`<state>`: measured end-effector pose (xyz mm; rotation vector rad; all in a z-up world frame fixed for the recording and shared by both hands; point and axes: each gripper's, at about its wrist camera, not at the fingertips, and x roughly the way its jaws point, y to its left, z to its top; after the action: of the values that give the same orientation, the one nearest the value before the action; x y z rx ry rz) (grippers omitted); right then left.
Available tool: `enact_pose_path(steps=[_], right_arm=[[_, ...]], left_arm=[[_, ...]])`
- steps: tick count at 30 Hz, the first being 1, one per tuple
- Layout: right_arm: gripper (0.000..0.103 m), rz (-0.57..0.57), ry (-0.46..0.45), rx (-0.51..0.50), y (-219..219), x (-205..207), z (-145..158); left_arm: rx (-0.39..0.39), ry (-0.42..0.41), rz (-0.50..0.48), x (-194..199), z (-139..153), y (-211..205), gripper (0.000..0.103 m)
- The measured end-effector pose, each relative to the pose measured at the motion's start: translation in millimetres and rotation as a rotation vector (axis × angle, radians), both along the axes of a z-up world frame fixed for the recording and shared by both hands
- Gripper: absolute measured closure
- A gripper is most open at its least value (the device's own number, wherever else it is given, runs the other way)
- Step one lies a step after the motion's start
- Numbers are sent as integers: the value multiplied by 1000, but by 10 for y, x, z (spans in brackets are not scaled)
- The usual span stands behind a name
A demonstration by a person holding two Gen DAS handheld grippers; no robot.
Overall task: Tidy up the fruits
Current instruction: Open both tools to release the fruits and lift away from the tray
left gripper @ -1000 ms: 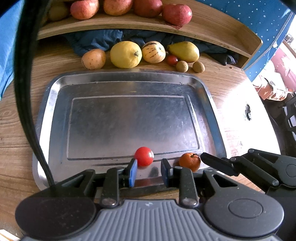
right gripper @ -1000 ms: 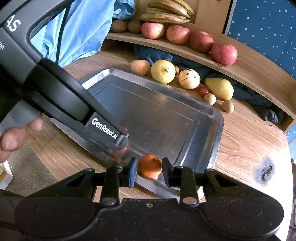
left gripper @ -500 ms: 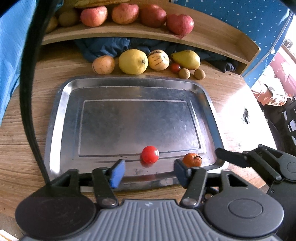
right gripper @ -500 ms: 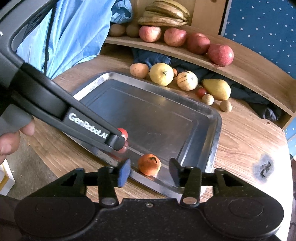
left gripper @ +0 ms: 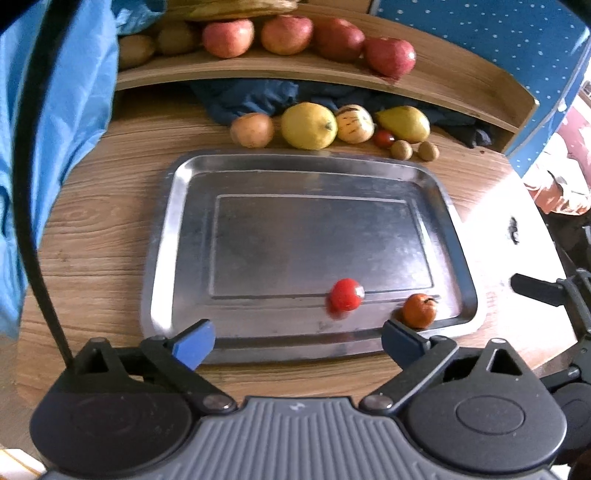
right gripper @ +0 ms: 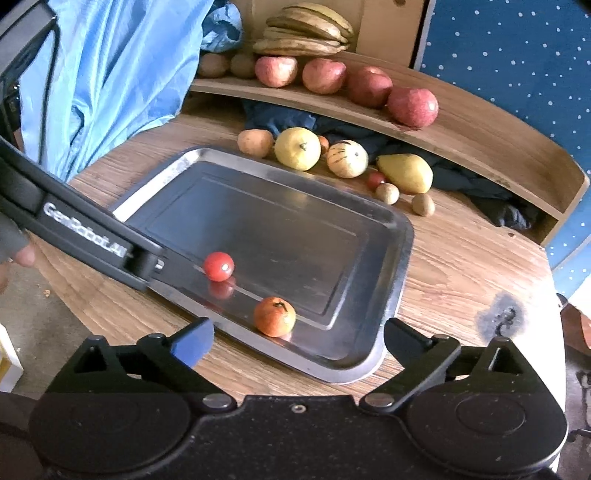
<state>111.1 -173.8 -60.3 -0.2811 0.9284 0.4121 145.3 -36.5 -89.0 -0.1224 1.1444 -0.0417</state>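
A steel tray (left gripper: 166,236) (right gripper: 400,258) lies on the round wooden table. A red cherry tomato (left gripper: 345,294) (right gripper: 218,266) and a small orange mandarin (left gripper: 419,310) (right gripper: 274,316) rest on the tray near its front edge. My left gripper (left gripper: 297,345) is open and empty, just in front of the tray. My right gripper (right gripper: 297,341) is open and empty, near the tray's front right corner. Behind the tray lie a peach (left gripper: 252,129), a lemon (left gripper: 308,125), a striped melon (left gripper: 354,123), a pear (left gripper: 404,123), another tomato (left gripper: 384,138) and two small brown fruits (left gripper: 400,149).
A curved wooden shelf (right gripper: 480,140) at the back holds several red apples (right gripper: 412,107), bananas (right gripper: 306,33) and kiwis (right gripper: 212,64). A dark blue cloth (left gripper: 251,98) lies under it. Light blue fabric (right gripper: 103,74) hangs at the left. The table has a dark burn mark (right gripper: 498,314).
Both grippers opened, let go of the tomato and the mandarin onto the tray, and pulled back. The tomato has rolled slightly.
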Motion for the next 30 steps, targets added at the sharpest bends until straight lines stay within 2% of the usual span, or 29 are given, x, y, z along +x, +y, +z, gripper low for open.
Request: enact_pose_path(steps=[10,21,25,30], right_arm=[[1,-22,-7,-56,-38,27,12],[1,-62,-34,-45,-62,153,75],[1,-68,-39,-43,-29,242,71],[1,-80,-48,-52,12,386,74]], left_arm=[[106,33,66,-30,33,168,0],[210,57,148,60,92,339,0],[228,57,160,164,92,424,0],[214,54,151,347,94,511,0]])
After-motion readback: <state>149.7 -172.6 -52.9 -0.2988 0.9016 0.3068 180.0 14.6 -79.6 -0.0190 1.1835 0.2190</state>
